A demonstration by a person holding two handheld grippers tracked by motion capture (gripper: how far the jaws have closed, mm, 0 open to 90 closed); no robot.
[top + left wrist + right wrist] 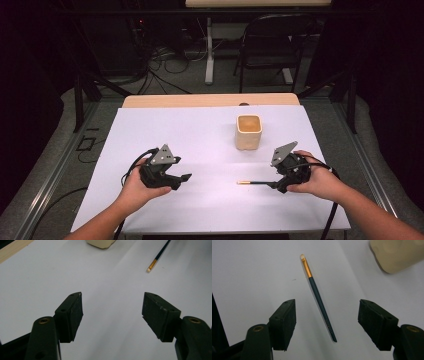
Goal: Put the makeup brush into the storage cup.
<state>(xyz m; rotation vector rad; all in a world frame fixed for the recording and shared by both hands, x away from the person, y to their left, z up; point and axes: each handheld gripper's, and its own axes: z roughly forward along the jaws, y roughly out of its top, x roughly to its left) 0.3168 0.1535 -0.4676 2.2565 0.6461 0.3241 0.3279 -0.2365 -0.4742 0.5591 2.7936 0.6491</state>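
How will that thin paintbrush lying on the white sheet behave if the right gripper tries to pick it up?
The paintbrush looks stiff and light: a thin straight handle. Lying flat on the white sheet, it may roll or slip aside as the fingers close. The right gripper probably needs a low, careful pinch.

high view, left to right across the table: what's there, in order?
left gripper → brush lying flat on the white sheet → right gripper, jaws open around the brush's dark handle end. The cream cup stands farther back, above the brush, so it has no clear slot in this order.
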